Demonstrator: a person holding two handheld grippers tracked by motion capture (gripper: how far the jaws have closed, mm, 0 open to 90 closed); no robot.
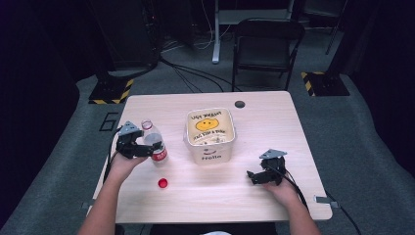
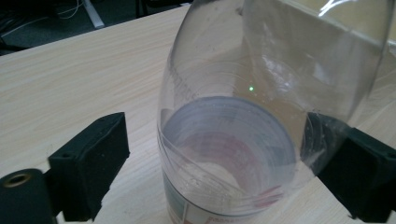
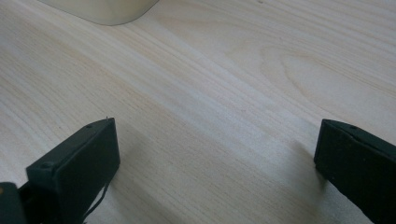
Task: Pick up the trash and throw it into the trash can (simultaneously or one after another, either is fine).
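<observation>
Bottle (image 2: 229, 140) stands between the left gripper (image 2: 224, 163) jaws, uncapped

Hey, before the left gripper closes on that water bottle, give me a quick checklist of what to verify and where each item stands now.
1. Bottle sits between the left gripper jaws: ok.
2. Jaws clamped on the bottle: not ok; a gap shows at one jaw.
3. Bottle upright on the table: ok.
4. Red cap off, lying on the table: ok.
5. Right gripper open, holding nothing, apart from the bin: ok.
6. Bottle empty: cannot tell.
</observation>
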